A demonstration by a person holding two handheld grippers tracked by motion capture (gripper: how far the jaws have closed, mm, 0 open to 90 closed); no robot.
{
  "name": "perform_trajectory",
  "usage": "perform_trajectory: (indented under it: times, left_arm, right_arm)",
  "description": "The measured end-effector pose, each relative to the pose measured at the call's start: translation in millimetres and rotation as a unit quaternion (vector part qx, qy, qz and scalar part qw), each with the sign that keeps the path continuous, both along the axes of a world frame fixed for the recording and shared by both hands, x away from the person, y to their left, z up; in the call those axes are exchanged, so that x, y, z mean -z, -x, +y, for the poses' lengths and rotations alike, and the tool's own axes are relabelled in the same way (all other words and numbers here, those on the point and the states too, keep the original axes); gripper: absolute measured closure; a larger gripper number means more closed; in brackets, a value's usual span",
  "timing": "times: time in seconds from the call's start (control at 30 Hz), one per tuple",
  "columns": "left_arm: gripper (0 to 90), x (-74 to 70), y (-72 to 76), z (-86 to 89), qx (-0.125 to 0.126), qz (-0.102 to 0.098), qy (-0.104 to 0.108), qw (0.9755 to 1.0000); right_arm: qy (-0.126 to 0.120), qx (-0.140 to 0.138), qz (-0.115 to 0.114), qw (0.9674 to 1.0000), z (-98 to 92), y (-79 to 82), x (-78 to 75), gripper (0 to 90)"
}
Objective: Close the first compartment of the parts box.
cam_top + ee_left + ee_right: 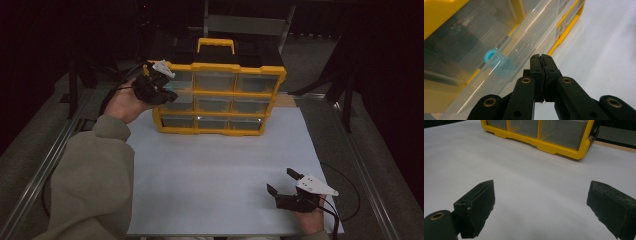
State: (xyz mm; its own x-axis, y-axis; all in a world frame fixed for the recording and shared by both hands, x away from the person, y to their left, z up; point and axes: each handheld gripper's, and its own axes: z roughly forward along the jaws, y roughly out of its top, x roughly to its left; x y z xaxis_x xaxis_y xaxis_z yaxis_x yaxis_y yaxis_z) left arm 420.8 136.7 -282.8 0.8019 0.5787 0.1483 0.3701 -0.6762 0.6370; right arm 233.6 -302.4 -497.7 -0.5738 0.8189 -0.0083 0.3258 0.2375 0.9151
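Your left gripper (159, 85) is up at the left column of the yellow parts organizer (218, 100), and its jaws are pressed together with nothing visible between them. In the left gripper view their tips (541, 63) sit right at the front lip of a clear drawer (506, 57) that stands a little proud of the frame, so you appear to be working that drawer, though I cannot tell whether you are pushing it or about to hook it. Just ahead and to the left of the jaws, behind the clear plastic, lies a small blue ring-shaped part (490, 56); a paler blue patch below it may be its reflection or a second piece, too blurred to say. Closed jaws make a single firm point, which suits nudging a drawer front better than a spread pair would. Your right gripper (290, 192) rests low on the white table (210, 175), well apart from the organizer, its jaws wide apart and holding nothing. In the right gripper view the organizer's bottom row sits far ahead of them, which probably keeps that hand out of the way yet ready to steady the case if the drawer sticks.
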Motion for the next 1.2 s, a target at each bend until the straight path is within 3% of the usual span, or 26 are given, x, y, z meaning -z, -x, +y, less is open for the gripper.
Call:
perform_trajectory:
  times: [1.2]
  left_arm:
    - [89.0,7.9,-8.0,-2.2,-0.028,-0.006,0.007,0.9995]
  right_arm:
    - [0.003,-0.001,-0.003,1.0,-0.8,0.0,-0.1,7.9]
